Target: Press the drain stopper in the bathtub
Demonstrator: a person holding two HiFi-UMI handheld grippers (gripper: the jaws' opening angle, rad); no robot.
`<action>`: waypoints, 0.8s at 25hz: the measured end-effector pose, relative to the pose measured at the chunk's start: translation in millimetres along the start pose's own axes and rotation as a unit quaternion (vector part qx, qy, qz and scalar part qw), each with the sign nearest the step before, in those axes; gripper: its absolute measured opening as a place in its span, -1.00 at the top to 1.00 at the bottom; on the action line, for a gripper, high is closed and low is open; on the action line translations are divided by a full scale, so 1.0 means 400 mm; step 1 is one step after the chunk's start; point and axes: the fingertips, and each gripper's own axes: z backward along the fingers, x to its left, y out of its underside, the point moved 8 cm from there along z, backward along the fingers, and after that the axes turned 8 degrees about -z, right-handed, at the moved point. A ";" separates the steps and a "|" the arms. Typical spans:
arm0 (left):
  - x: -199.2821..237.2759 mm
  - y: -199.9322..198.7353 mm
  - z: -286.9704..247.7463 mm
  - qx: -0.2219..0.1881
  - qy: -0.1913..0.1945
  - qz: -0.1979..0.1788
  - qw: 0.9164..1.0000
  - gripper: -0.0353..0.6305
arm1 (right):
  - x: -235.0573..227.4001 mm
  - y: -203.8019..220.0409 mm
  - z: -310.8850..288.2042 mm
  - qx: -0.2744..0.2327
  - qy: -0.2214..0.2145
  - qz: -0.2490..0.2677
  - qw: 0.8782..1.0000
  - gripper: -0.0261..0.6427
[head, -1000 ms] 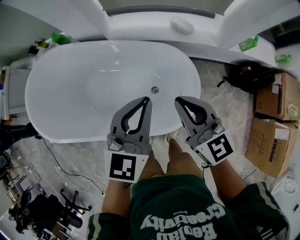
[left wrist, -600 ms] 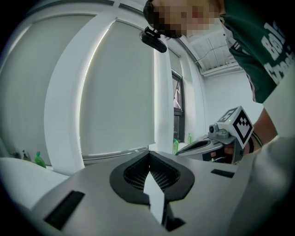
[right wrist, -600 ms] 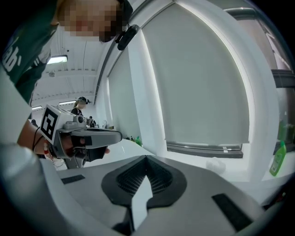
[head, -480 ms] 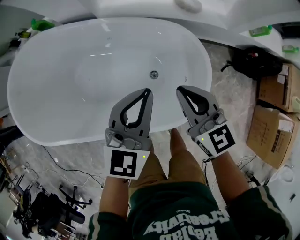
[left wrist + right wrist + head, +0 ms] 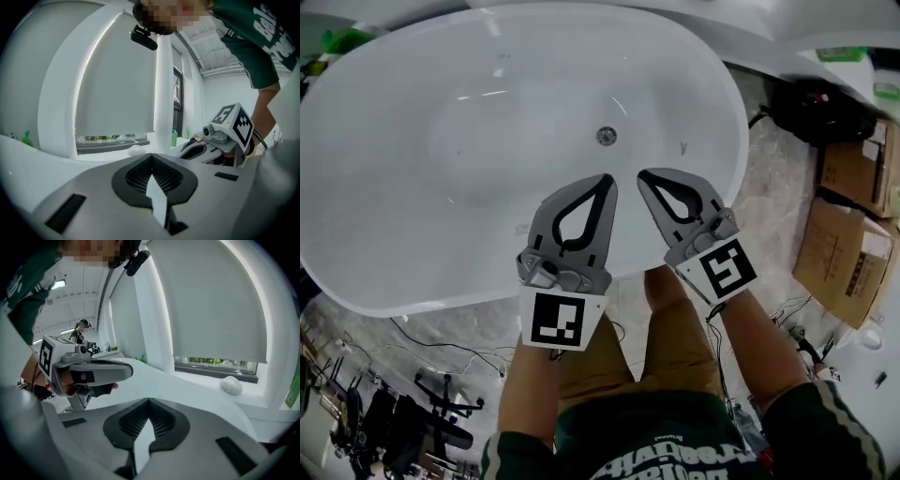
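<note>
Leaning over the bathtub (image 5: 384,206) w/ both tools held out in front, we have the left gripper (image 5: 606,180) and right gripper (image 5: 643,176) side by side above the near wall, tips angled toward each other and down into the basin. Both are pinched fully together, nothing btwn the jaws. Each gripper view shows the two halves meeting at the tip, w/ only white tub and window ledge beyond. We judge that's on purpose: a closed tip gives one firm, narrow point to push with, and no grasp is needed for a press.

The drain stopper (image 5: 607,136) is the small round metal disc on the tub floor, near the middle, just beyond the left tip in the head view and well apart from it in depth, since the tub is deep. No contact yet. Whether the stopper is up or down we can't tell; too small.

Step in hand, as we read it: approach, early in the task. Either tip could do the press. The left lines up most directly w/ the stopper in the head view, the right sits a bit off to the side.

Next move calls for going down along the slope and landing square on the disc. Risk: the glossy curved enamel lets a tip skid off-centre.

Off to the right, a black bag (image 5: 820,108) and cardboard boxes (image 5: 853,253) sit on the marble floor, clear of the work.
</note>
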 end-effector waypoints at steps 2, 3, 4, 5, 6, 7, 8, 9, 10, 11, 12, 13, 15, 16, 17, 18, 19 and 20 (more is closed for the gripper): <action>-0.003 0.041 -0.019 0.005 0.004 0.008 1.000 0.87 | -0.010 0.043 -0.029 0.008 -0.003 0.006 1.000 0.88; -0.003 0.059 -0.031 0.007 0.002 0.010 1.000 0.87 | -0.019 0.068 -0.046 0.016 -0.003 0.006 1.000 0.88; -0.002 0.077 -0.043 0.008 -0.001 0.010 1.000 0.87 | -0.032 0.093 -0.064 0.023 -0.004 0.004 1.000 0.88; -0.001 0.095 -0.056 0.011 -0.005 0.011 1.000 0.87 | -0.046 0.118 -0.082 0.028 -0.005 0.000 1.000 0.88; -0.003 0.113 -0.068 0.014 -0.007 0.012 1.000 0.87 | -0.061 0.143 -0.099 0.030 -0.007 -0.004 1.000 0.88; -0.005 0.132 -0.078 0.018 -0.009 0.012 1.000 0.87 | -0.075 0.170 -0.113 0.035 -0.008 -0.007 0.999 0.88; -0.007 0.150 -0.087 0.021 -0.011 0.011 1.000 0.87 | -0.089 0.198 -0.128 0.041 -0.010 -0.010 0.999 0.88; -0.008 0.168 -0.096 0.024 -0.013 0.010 1.000 0.87 | -0.102 0.226 -0.143 0.049 -0.012 -0.010 0.999 0.88; -0.008 0.187 -0.106 0.025 -0.016 0.010 1.000 0.87 | -0.115 0.254 -0.160 0.057 -0.015 -0.009 0.998 0.88; -0.007 0.207 -0.116 0.027 -0.020 0.010 0.999 0.87 | -0.129 0.282 -0.177 0.063 -0.019 -0.006 0.998 0.88; -0.008 0.228 -0.126 0.028 -0.022 0.012 0.999 0.87 | -0.142 0.309 -0.193 0.069 -0.023 -0.004 0.997 0.88; -0.009 0.249 -0.136 0.030 -0.024 0.015 0.999 0.87 | -0.154 0.334 -0.208 0.076 -0.028 -0.002 0.997 0.88; -0.009 0.287 -0.153 0.035 -0.029 0.022 0.999 0.87 | -0.175 0.380 -0.238 0.091 -0.037 0.006 0.995 0.88; -0.006 0.305 -0.159 0.037 -0.032 0.024 0.999 0.87 | -0.186 0.400 -0.253 0.098 -0.039 0.013 0.994 0.88; -0.004 0.322 -0.163 0.039 -0.035 0.025 0.998 0.87 | -0.195 0.418 -0.269 0.105 -0.039 0.016 0.994 0.88; -0.002 0.338 -0.166 0.040 -0.038 0.026 0.998 0.87 | -0.205 0.434 -0.283 0.110 -0.037 0.016 0.993 0.88; -0.001 0.354 -0.168 0.042 -0.041 0.026 0.998 0.87 | -0.214 0.450 -0.298 0.114 -0.035 0.012 0.993 0.88; -0.001 0.368 -0.171 0.043 -0.044 0.027 0.998 0.87 | -0.222 0.465 -0.312 0.118 -0.034 0.009 0.992 0.88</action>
